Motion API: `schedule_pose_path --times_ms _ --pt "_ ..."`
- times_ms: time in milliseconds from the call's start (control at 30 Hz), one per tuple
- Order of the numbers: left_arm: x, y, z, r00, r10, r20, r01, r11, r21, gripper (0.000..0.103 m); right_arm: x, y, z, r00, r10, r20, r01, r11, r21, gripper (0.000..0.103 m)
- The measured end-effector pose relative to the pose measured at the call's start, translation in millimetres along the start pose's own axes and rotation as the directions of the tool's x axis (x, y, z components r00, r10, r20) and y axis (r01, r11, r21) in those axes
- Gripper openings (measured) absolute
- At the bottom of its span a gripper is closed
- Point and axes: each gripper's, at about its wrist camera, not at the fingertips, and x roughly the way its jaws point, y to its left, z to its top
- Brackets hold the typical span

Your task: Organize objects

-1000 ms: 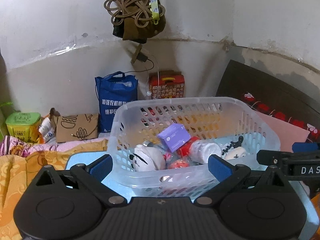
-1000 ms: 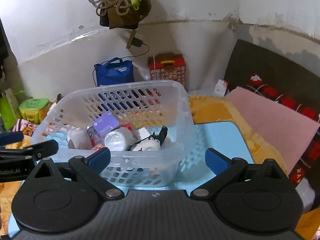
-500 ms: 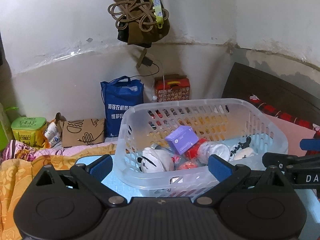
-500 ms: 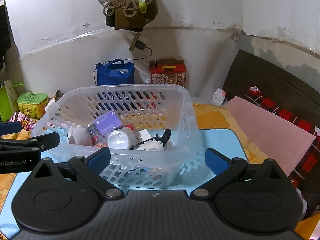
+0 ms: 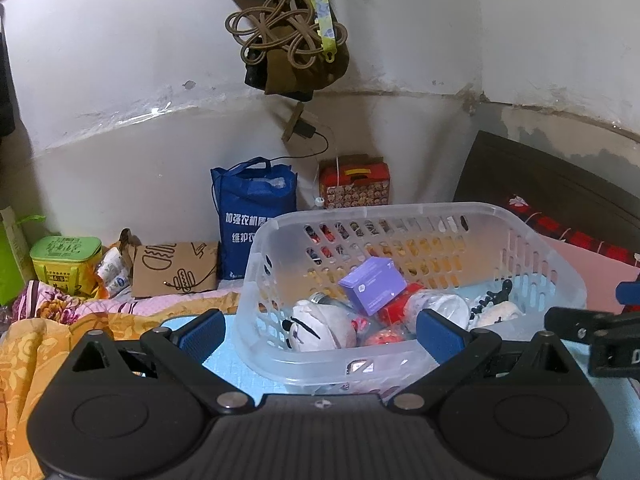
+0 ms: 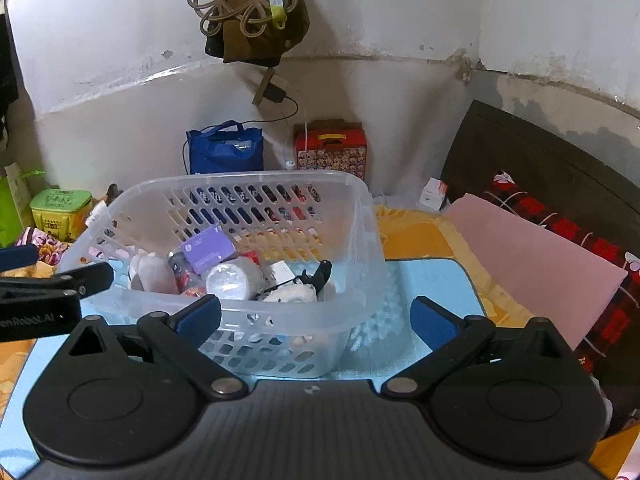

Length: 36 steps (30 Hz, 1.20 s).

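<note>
A clear plastic basket (image 5: 560, 276) (image 6: 360, 216) stands on a light blue mat (image 5: 236, 364) (image 6: 432, 276). It holds a purple box (image 5: 374, 285) (image 6: 207, 249), a white plush toy (image 5: 320, 326), a red item (image 5: 394, 312), a clear bottle (image 6: 232, 278) and a white and black toy (image 6: 296, 290). My left gripper (image 5: 320, 330) is open and empty in front of the basket's near wall. My right gripper (image 6: 316, 316) is open and empty at the basket's right front corner. Each gripper shows at the edge of the other's view.
A blue bag (image 5: 256, 208), a red patterned box (image 5: 354, 186), a cardboard piece (image 5: 176, 268) and a green tin (image 5: 66, 262) line the back wall. A pink sheet (image 6: 532, 256) and a dark headboard (image 6: 540, 160) lie to the right. Orange bedding (image 5: 36, 360) lies left.
Both grippers have drawn back and risen a little from the basket, which now sits lower and farther in both views. Both stay open and empty.
</note>
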Motion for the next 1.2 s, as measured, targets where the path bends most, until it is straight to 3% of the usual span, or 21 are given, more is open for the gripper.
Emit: schedule_pose_path --times_ms 1200 --pt "3.5 1.5 -3.2 1.0 -0.01 -0.018 0.01 1.0 -0.003 0.102 4.0 2.7 -0.5 1.0 0.014 0.0 -0.014 1.0 0.021 0.103"
